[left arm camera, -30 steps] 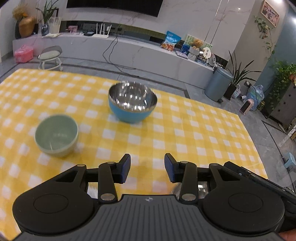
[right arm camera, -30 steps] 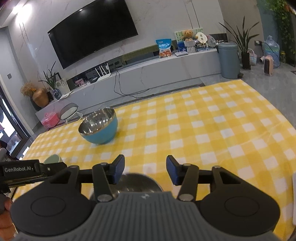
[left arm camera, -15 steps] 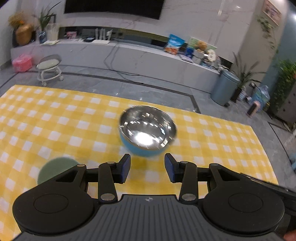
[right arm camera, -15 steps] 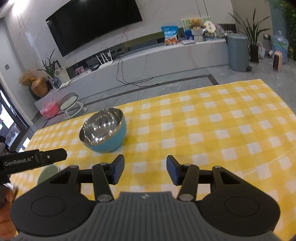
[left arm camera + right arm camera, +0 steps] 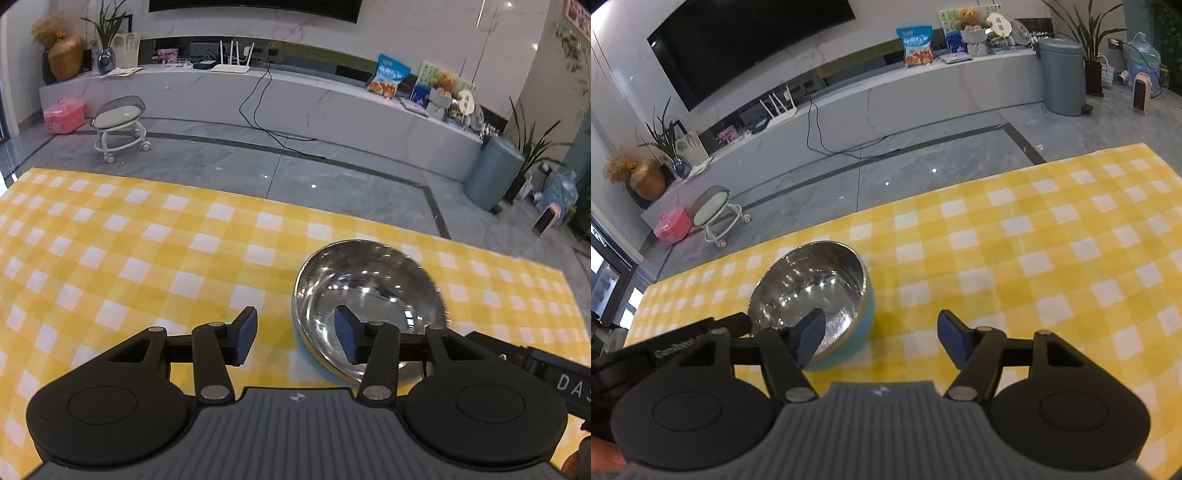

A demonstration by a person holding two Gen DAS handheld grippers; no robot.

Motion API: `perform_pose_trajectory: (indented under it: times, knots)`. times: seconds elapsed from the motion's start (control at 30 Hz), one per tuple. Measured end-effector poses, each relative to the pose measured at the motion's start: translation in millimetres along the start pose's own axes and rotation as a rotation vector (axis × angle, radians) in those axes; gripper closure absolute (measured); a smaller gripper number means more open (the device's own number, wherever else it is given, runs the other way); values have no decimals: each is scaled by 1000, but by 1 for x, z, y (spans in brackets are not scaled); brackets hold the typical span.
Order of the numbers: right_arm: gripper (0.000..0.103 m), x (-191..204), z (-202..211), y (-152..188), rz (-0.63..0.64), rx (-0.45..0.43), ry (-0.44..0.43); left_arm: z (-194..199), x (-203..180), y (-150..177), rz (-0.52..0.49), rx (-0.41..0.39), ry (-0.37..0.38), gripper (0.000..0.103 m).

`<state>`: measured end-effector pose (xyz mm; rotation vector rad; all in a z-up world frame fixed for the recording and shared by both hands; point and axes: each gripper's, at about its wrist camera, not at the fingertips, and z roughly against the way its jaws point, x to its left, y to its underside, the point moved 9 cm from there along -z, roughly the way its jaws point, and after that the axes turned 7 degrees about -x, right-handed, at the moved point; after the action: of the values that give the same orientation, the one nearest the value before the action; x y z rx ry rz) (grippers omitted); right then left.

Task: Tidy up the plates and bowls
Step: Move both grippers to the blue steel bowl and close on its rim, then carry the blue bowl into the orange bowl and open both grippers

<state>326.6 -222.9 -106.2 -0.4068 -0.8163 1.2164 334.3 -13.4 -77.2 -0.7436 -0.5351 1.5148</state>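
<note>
yellow checked table (image 5: pixel 155 258) fills the lower field of both wrist views, its near part hidden behind the gripper bodies. a steel bowl (image 5: pixel 369 295) with a blue outer wall stands upright on the table toward its far edge; its near rim is cut off in the left view by the left gripper (image 5: pixel 295 334) and in the right view by the right gripper (image 5: pixel 881 336). the bowl holds nothing. left gripper: jaws wide apart, gripping nothing, the right pad over the bowl's interior and the left pad over bare cloth; contact with the rim cannot be judged. right gripper: jaws wide apart, gripping nothing, the left pad over the bowl's near rim, the right pad over cloth.
</note>
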Motion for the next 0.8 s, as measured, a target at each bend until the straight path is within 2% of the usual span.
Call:
perform_pose_trajectory:
  times: [0.2,0.3,0.43,0.57,0.8]
  knots:
    - [47,1,-31,7,-37,61,33,-25,7,3,78,55,-5,49]
    - [57,-1,-40,11,-70,93,23,-31,5,3,83,60,5,56]
    - [65,-2,-44,17,-113,105,-10,-35,3,7,81,80,3,80]
    - [85,6,-42,16,-114,104,-43,-33,-3,7,70,71,26,93]
    - [89,6,-30,17,-127,91,-22,-21,-8,7,50,67,13,95]
